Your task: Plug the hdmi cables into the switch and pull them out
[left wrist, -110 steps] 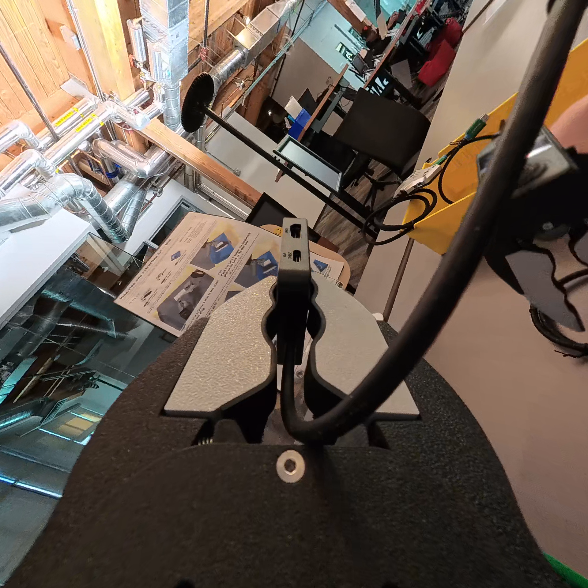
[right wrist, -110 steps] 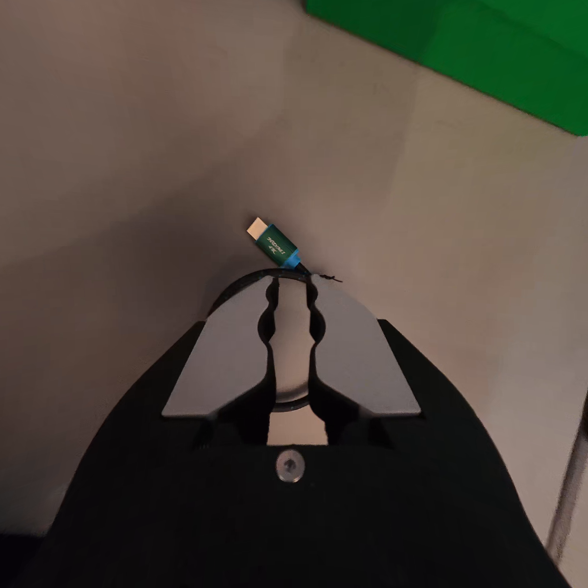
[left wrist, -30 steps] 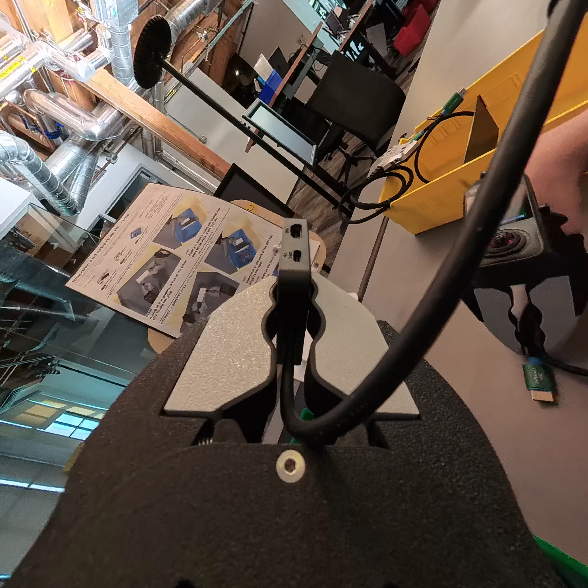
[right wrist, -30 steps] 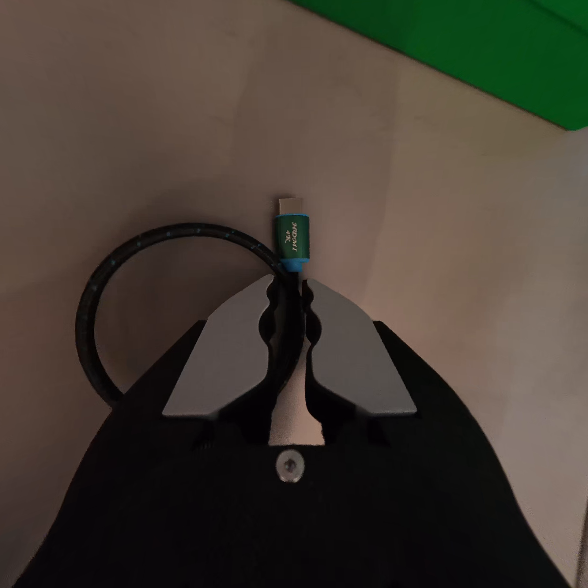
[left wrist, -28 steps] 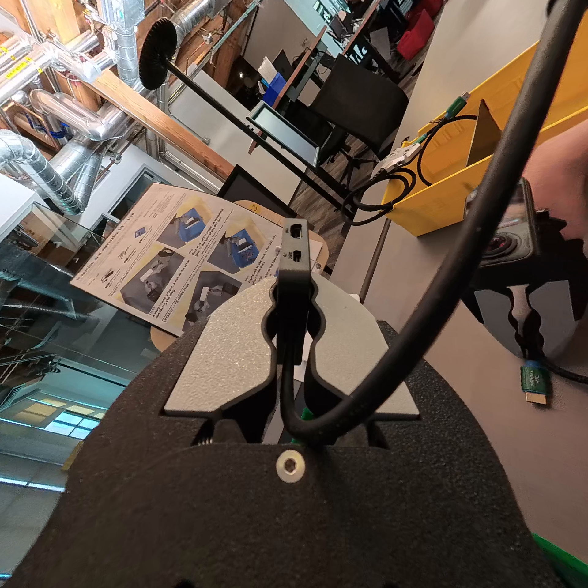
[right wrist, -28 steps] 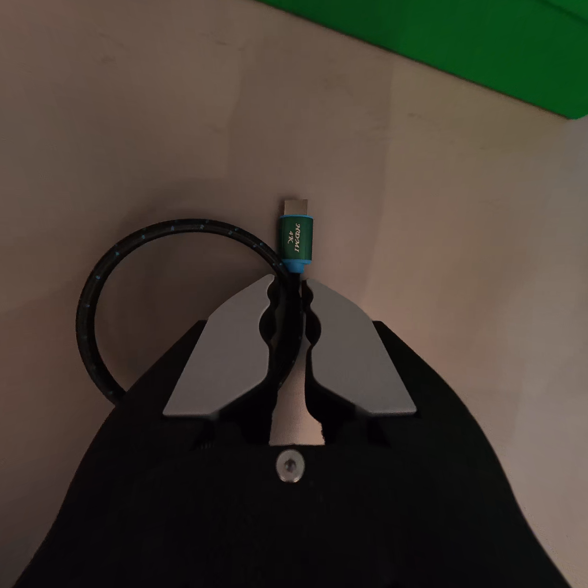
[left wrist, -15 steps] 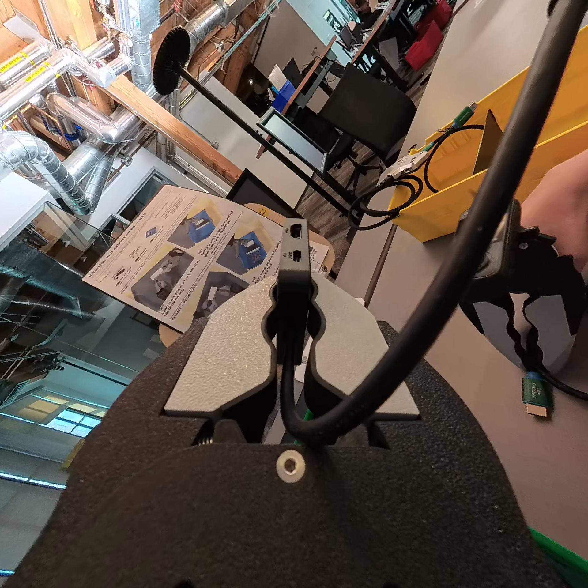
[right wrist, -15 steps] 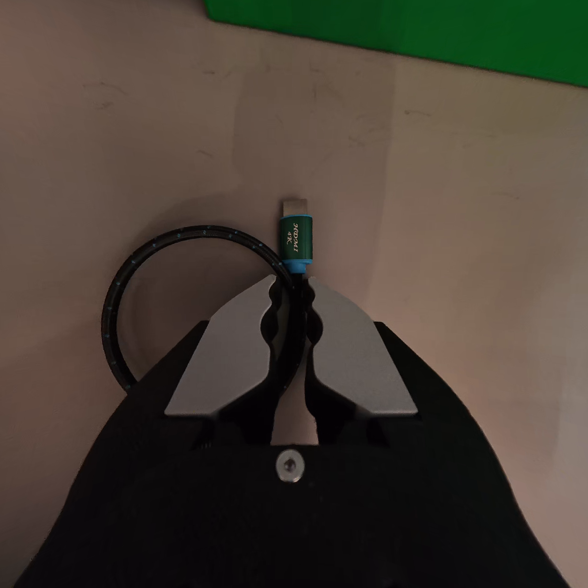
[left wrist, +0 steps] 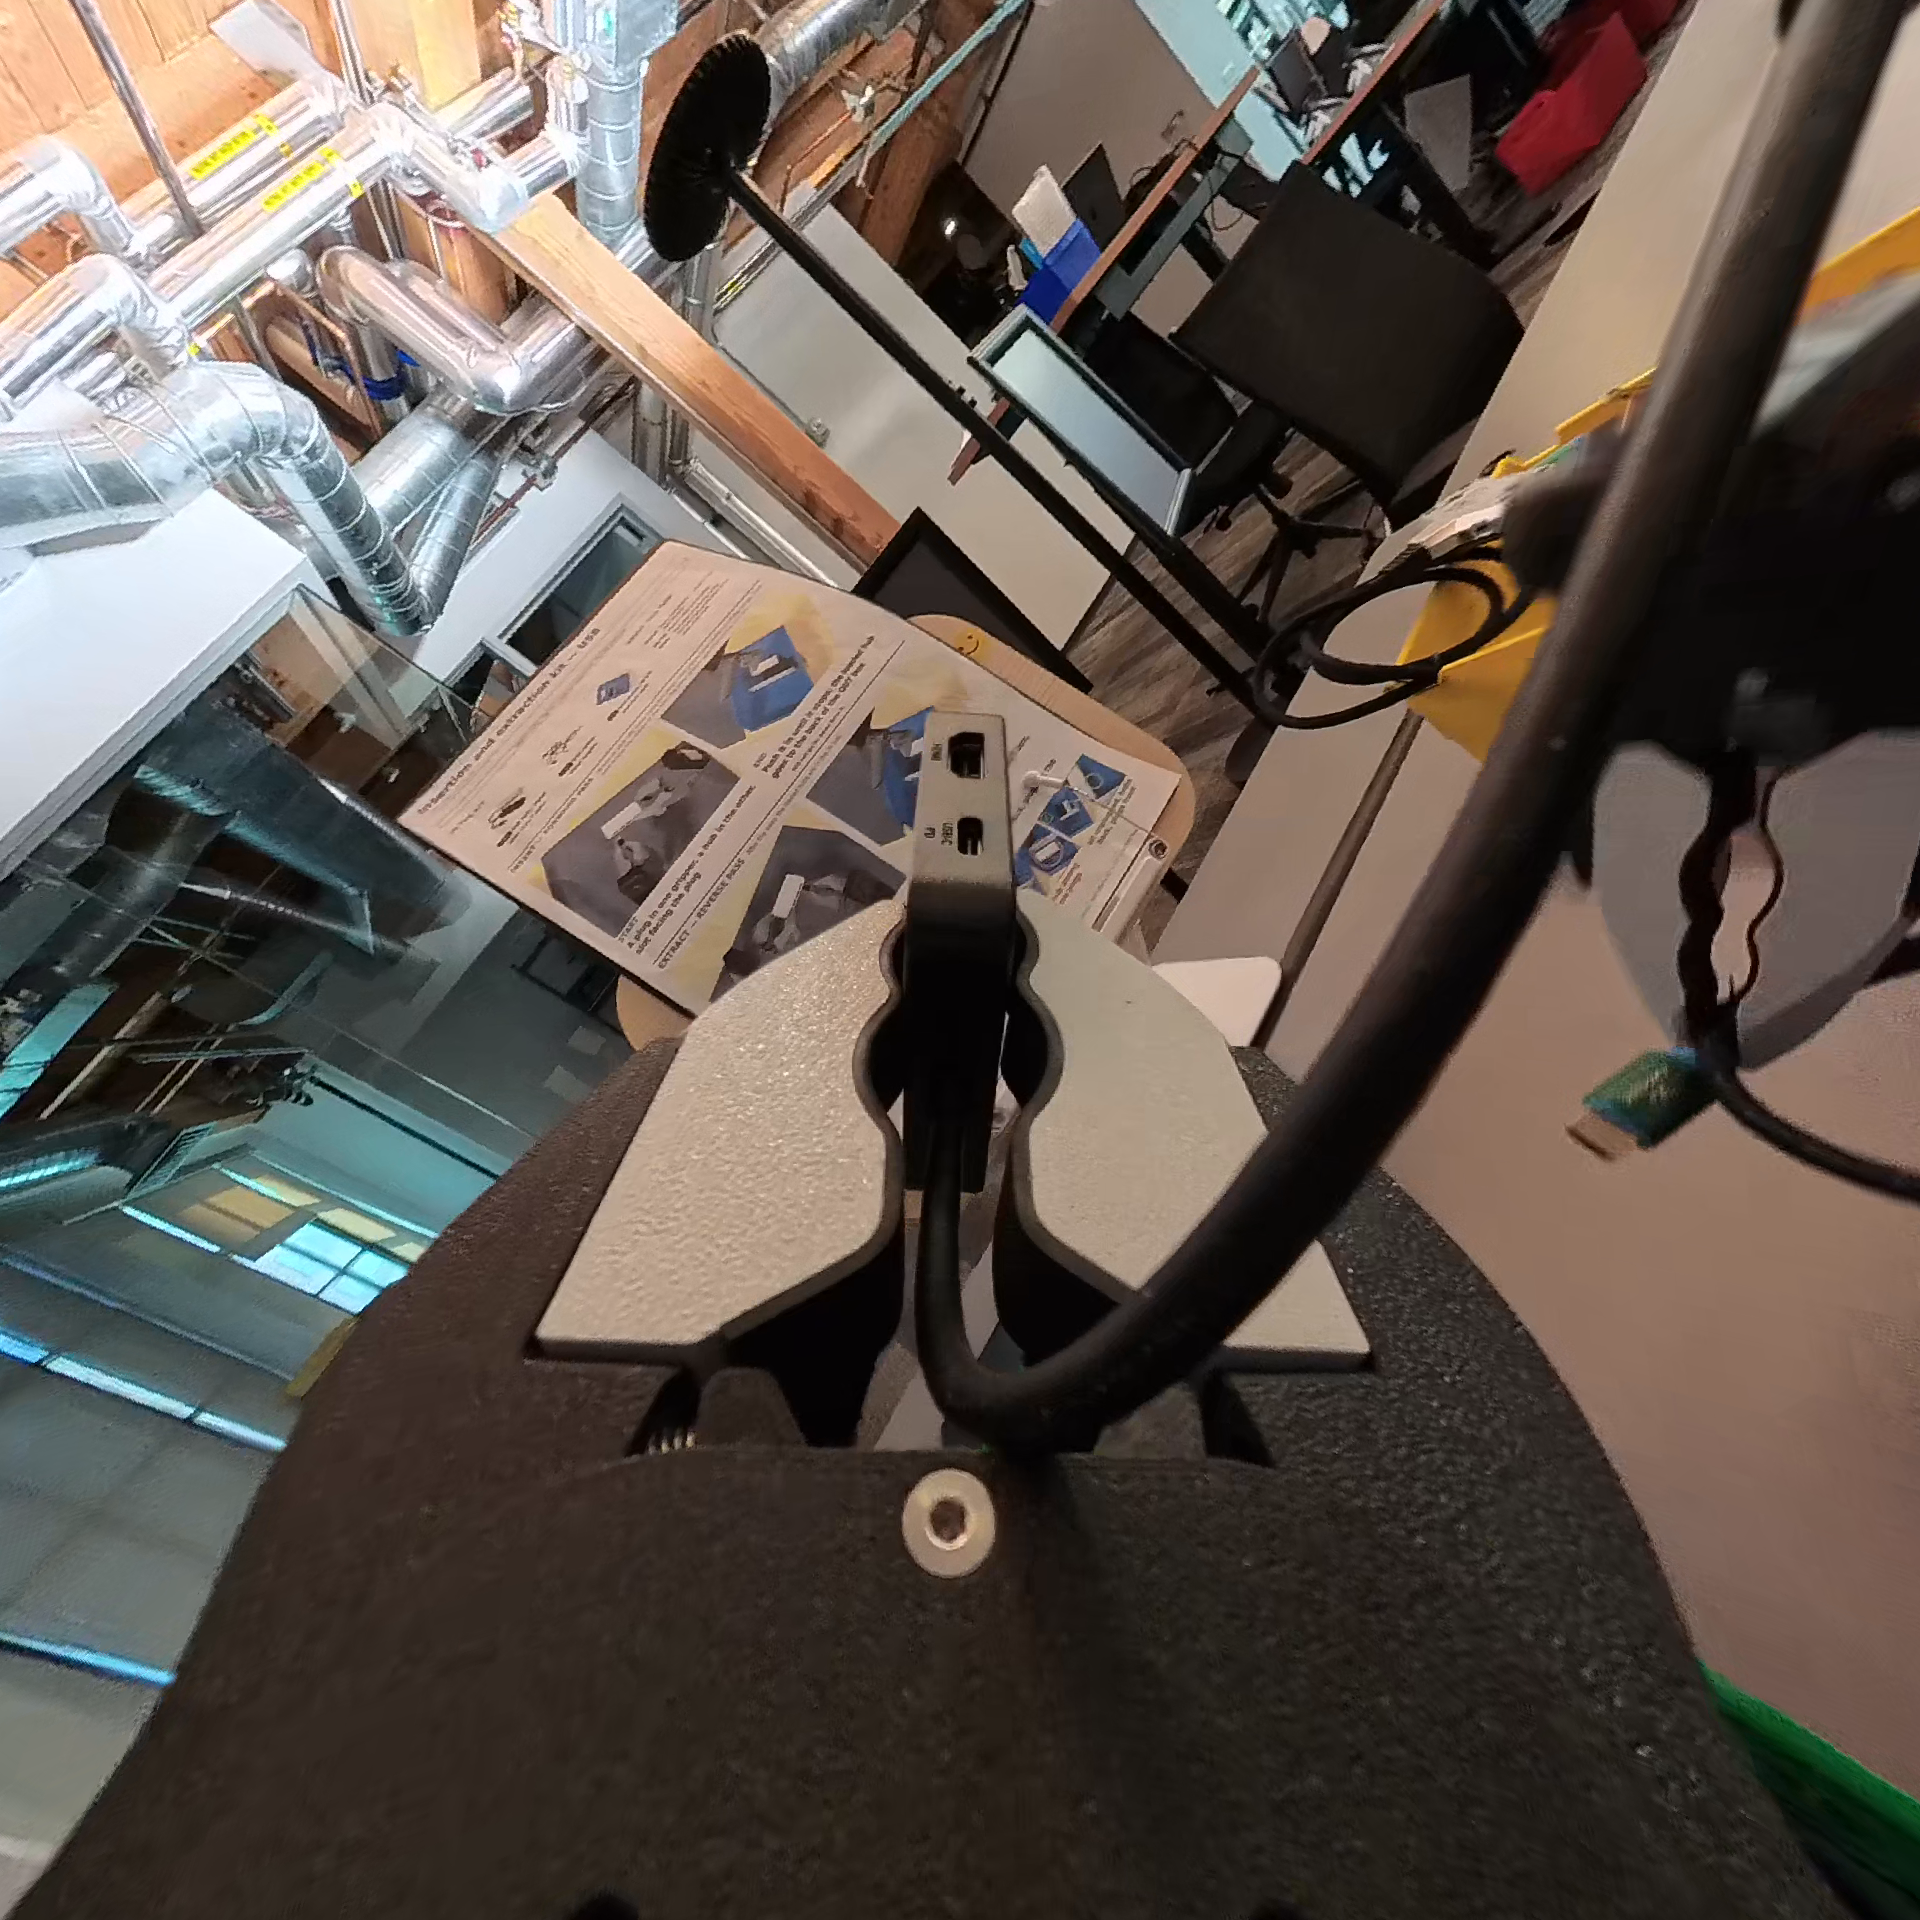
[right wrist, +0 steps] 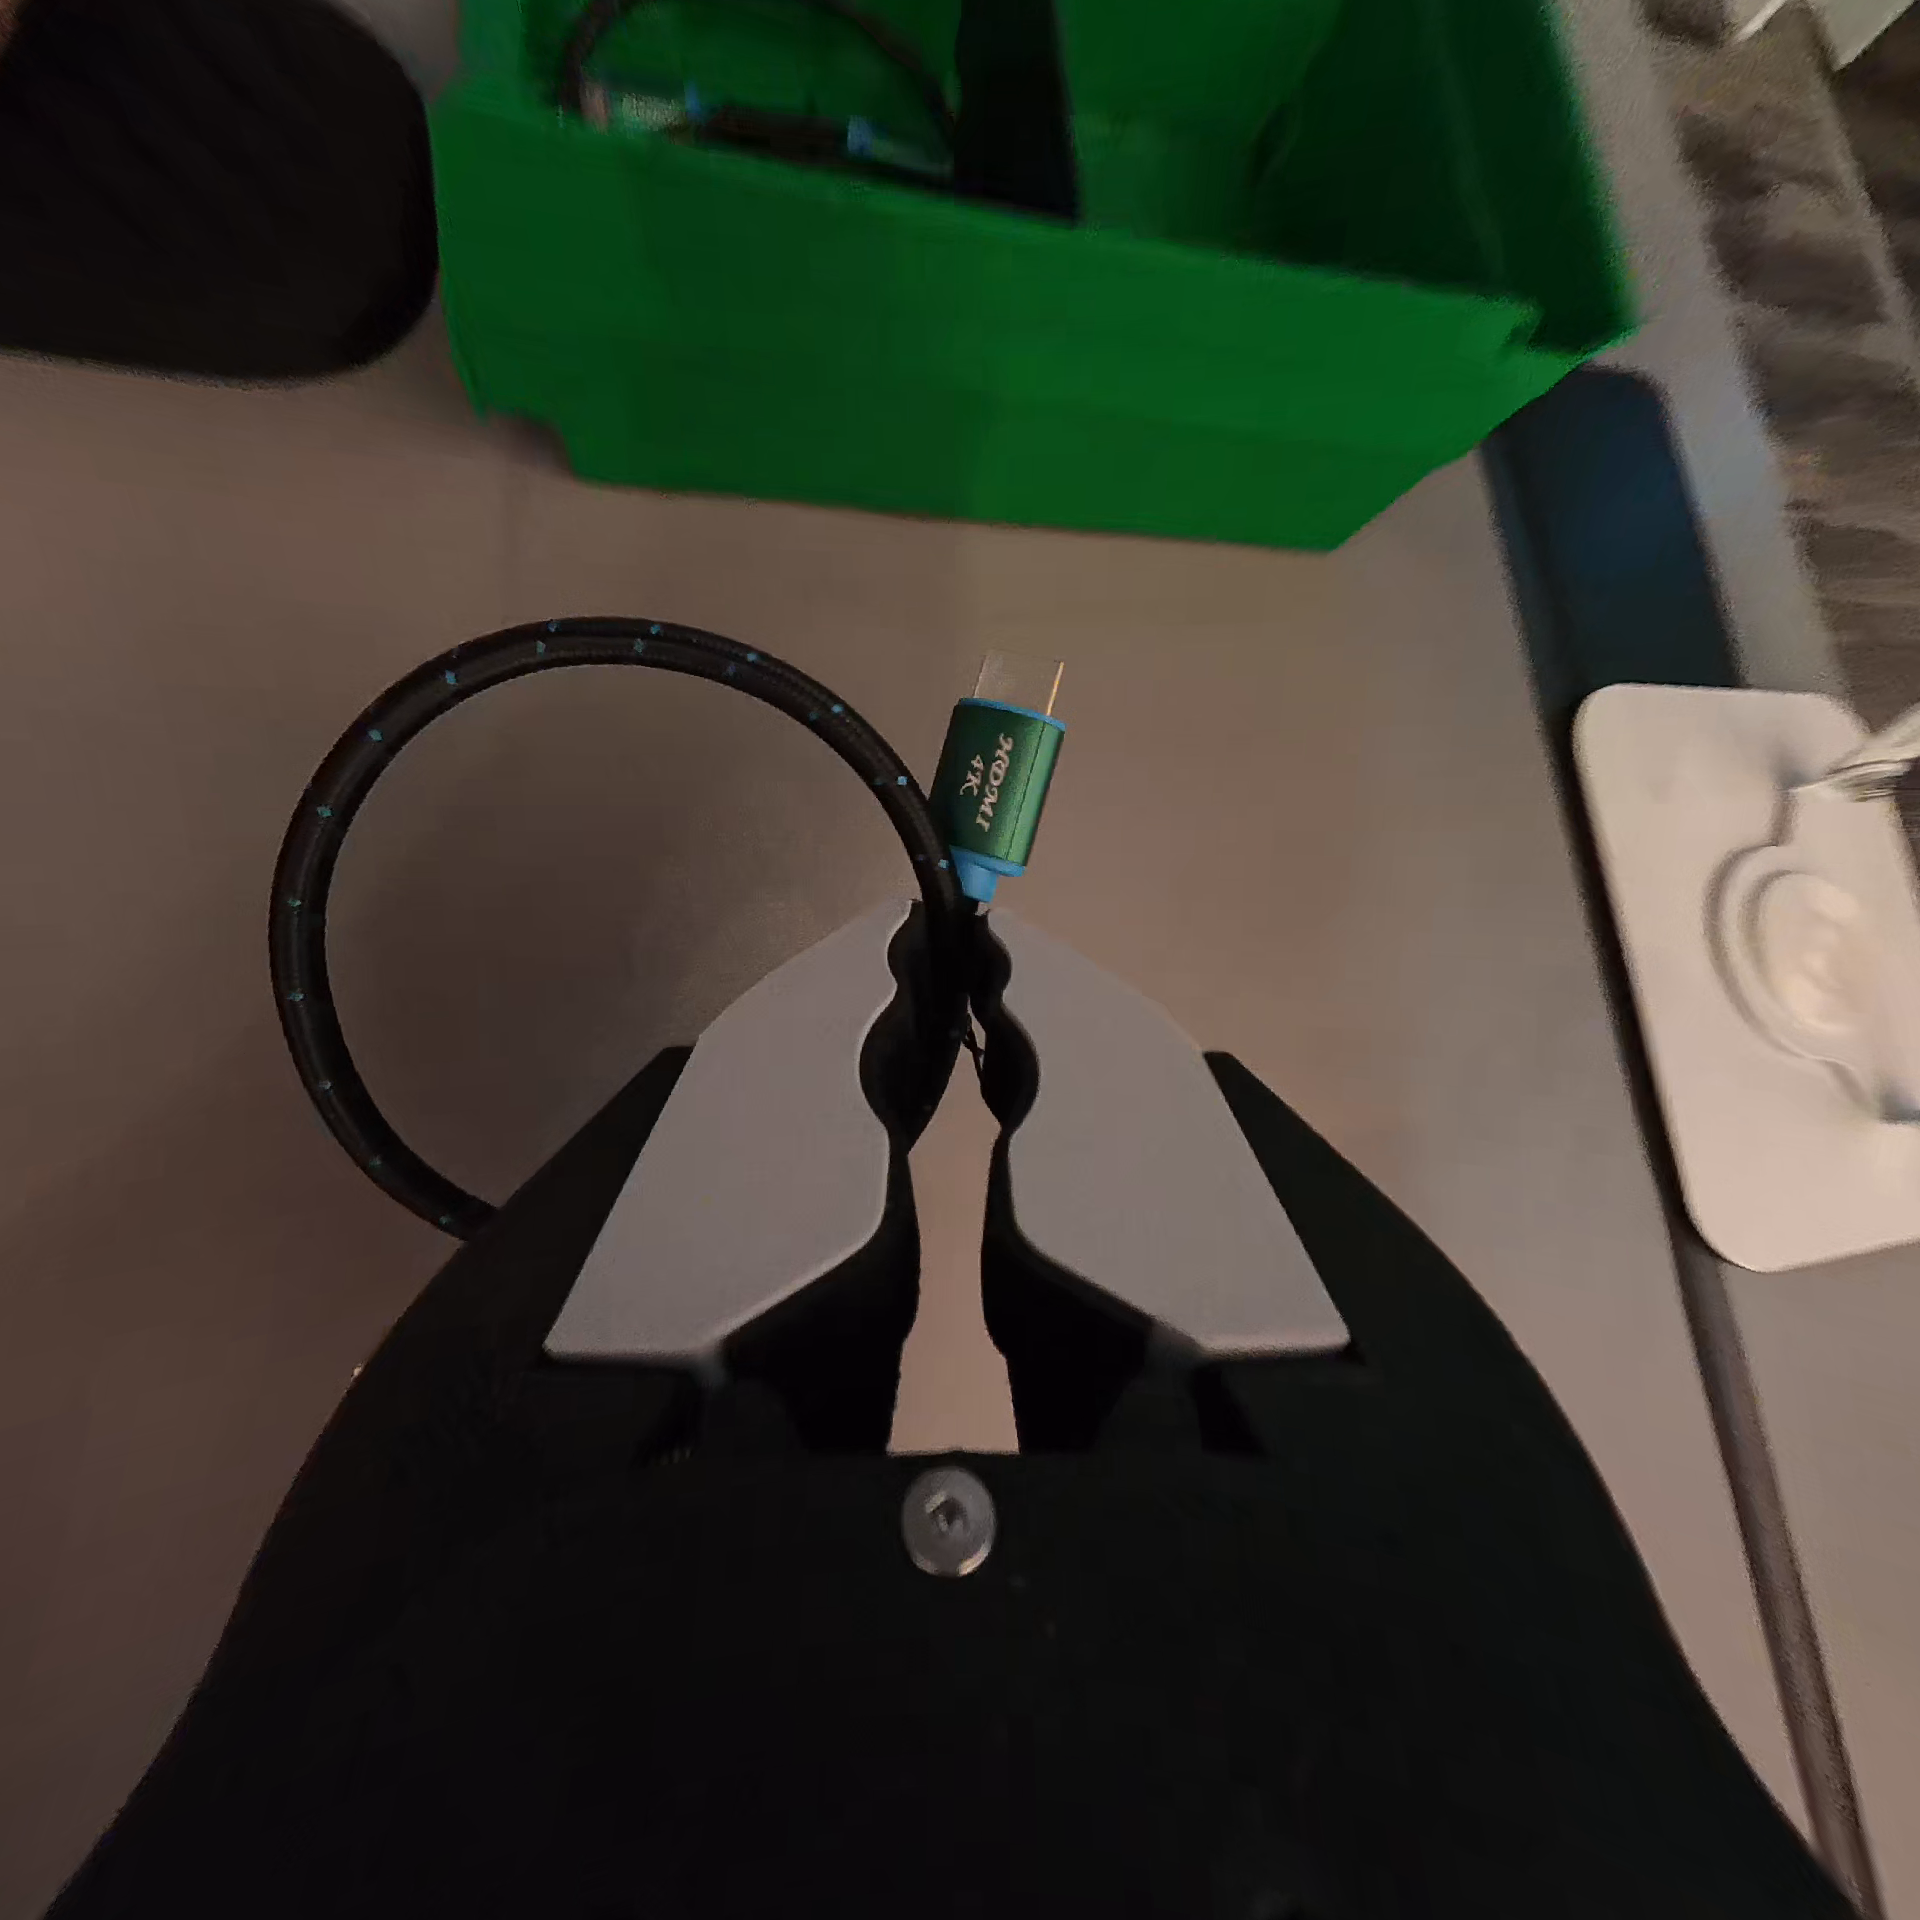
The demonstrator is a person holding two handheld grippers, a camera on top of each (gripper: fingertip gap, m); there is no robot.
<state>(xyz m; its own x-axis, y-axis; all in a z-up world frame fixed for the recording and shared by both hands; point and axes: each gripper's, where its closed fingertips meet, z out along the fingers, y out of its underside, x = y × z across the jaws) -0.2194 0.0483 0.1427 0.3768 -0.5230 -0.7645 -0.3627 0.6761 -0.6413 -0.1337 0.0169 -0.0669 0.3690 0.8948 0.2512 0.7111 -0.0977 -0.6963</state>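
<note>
My left hand-held gripper (left wrist: 956, 925) pinches the black switch (left wrist: 961, 821), ports facing away. My right hand-held gripper (right wrist: 951, 914) clamps the braided cable (right wrist: 312, 862) just behind its green plug (right wrist: 1003, 795), above the tabletop (right wrist: 1299, 831), near a green bin (right wrist: 987, 343).

Bin (right wrist: 997, 343) beyond plug (right wrist: 1003, 795)
</note>
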